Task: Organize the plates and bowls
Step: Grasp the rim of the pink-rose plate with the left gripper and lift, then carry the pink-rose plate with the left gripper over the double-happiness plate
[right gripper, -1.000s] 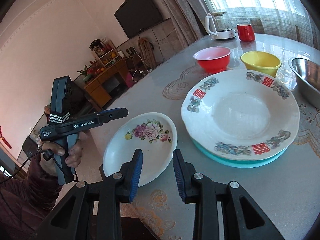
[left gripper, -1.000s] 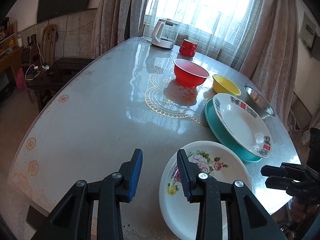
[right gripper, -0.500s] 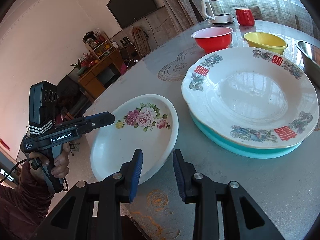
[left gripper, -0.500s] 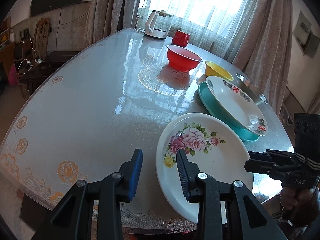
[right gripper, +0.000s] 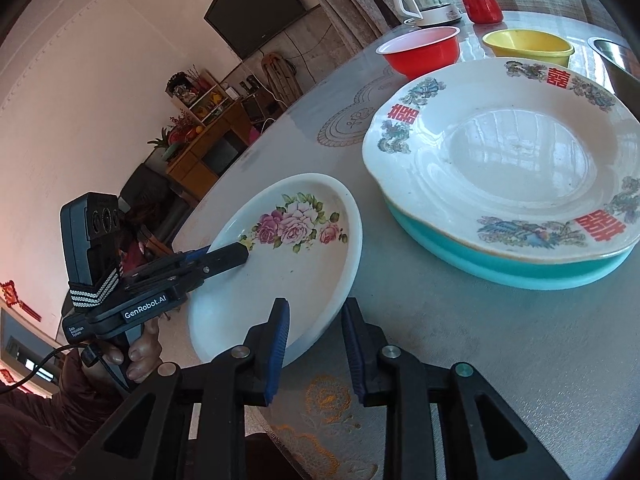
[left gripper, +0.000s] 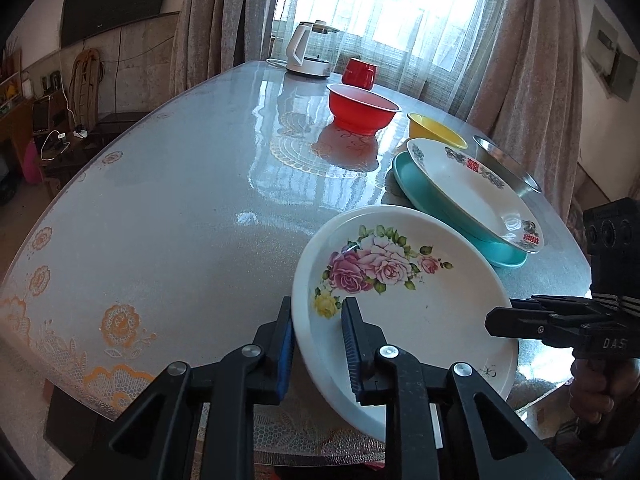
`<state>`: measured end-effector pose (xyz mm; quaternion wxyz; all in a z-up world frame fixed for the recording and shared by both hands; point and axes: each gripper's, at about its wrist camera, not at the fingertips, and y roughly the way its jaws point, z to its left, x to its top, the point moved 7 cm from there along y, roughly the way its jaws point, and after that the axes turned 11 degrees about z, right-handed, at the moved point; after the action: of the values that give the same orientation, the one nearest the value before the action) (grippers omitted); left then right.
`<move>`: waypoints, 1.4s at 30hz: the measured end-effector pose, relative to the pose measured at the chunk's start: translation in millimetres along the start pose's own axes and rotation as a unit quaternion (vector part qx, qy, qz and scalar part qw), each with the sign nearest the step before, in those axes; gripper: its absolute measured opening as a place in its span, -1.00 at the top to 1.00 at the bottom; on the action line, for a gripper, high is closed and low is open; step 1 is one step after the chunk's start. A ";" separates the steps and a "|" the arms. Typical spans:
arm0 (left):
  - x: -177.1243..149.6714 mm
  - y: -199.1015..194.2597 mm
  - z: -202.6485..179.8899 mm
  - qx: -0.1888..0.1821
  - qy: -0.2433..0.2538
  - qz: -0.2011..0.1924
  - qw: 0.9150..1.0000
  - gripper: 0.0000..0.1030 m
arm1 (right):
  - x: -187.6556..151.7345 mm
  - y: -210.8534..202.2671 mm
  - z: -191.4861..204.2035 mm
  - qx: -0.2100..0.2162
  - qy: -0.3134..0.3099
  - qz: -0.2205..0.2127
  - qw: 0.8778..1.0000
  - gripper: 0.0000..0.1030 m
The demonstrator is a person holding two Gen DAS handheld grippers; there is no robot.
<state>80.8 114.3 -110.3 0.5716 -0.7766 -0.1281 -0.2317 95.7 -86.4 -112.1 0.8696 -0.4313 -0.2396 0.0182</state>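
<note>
On the glossy grey lace-patterned table (left gripper: 168,208) by curtained windows (left gripper: 384,12), both tongs, left gripper (left gripper: 316,334) and right gripper (right gripper: 314,346), straddle the white rose-printed plate's (left gripper: 416,308) rim, jaws closing.

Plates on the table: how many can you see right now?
3. Rose plate at the near edge, rim between the closing left gripper fingers; red-character plate stacked on a teal plate. More could hide underneath.

A: Plates on the worktop (left gripper: 168,208)?
B: Three: rose plate (left gripper: 404,296); beyond it, crested plate (left gripper: 472,184) on teal plate (left gripper: 424,196).
A: Bowls?
B: Three beyond the rose plate: red bowl (left gripper: 360,110), yellow bowl (left gripper: 434,130), steel bowl (left gripper: 504,164).
A: Others?
B: One kettle (left gripper: 310,50), one red mug (left gripper: 359,73).
</note>
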 end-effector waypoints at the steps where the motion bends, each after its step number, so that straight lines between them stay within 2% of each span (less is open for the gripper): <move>1: 0.0 -0.2 1.3 -0.006 -0.003 -0.001 1.000 0.57 | -0.3 0.3 1.2 0.000 0.001 0.000 1.000 0.48; 7: 0.9 0.2 0.7 -0.002 0.001 -0.009 1.000 0.57 | 1.6 0.1 0.7 0.000 0.006 -0.001 1.000 0.49; 15: 1.9 0.4 2.8 0.006 -0.004 -0.016 1.000 0.57 | 2.5 3.9 9.9 -0.048 -0.017 -0.009 0.999 0.49; 21: 2.2 -3.0 4.1 -0.020 -0.017 -0.019 0.999 0.58 | 3.2 2.8 7.7 -0.057 -0.017 -0.010 0.998 0.51; 25: 3.7 -1.5 5.6 -0.012 -0.014 -0.019 1.000 0.59 | 6.3 4.1 7.4 -0.054 -0.016 -0.009 0.998 0.51; 28: 4.6 -0.4 7.8 -0.025 -0.026 -0.015 0.999 0.59 | 7.6 6.5 6.2 -0.048 -0.009 -0.003 0.999 0.51; 31: 6.9 -1.2 9.5 -0.019 -0.030 -0.018 0.999 0.60 | 9.7 4.0 7.7 -0.048 -0.012 -0.009 0.999 0.51; 34: 10.8 -7.3 9.2 -0.031 -0.036 -0.026 0.999 0.60 | 13.6 -2.2 13.9 -0.057 -0.027 -0.022 0.998 0.53; 38: 20.6 -14.4 -0.5 -0.017 -0.011 -0.037 0.999 0.60 | 17.7 -10.7 14.9 -0.058 -0.028 -0.037 0.997 0.58; 42: 33.9 -22.3 -10.5 -0.029 0.001 -0.048 0.998 0.60 | 20.0 -24.7 12.1 -0.058 -0.019 -0.055 0.997 0.58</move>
<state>97.4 109.1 -72.2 0.5370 -0.7858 -0.1582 -0.2630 103.9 -88.2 -79.1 0.8380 -0.4666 -0.2807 -0.0356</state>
